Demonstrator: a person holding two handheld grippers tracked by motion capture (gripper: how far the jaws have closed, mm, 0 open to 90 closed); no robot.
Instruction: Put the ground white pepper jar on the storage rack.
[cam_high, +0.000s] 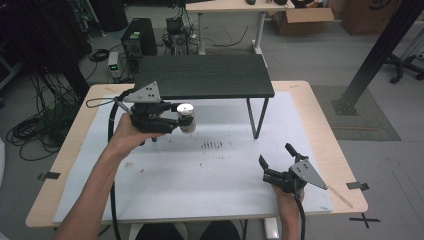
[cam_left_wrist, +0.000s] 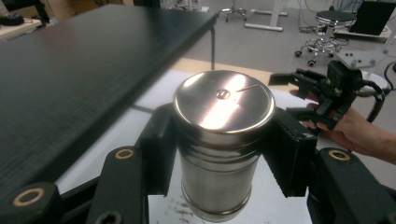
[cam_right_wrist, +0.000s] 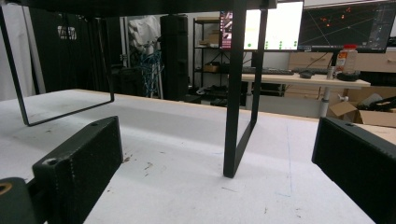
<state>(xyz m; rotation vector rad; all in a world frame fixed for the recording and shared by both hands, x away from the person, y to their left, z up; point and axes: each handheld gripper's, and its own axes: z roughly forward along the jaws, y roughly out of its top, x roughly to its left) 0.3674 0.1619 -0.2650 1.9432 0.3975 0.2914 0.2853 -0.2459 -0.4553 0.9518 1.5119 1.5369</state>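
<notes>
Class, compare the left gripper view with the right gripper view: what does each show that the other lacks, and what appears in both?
Left gripper view alone: a shiny steel cylindrical canister clamped between the left gripper jaws, plus the right gripper farther off in a hand. Right gripper view alone: the black metal leg of the shelf, computer monitors behind, and its own open, empty jaws. Both: the black raised shelf and white tabletop.

One steel canister (cam_left_wrist: 223, 140), one black raised shelf (cam_high: 205, 76), two tools, left (cam_high: 172, 117) and right (cam_high: 276, 159), on one surface (cam_high: 225, 170).
</notes>
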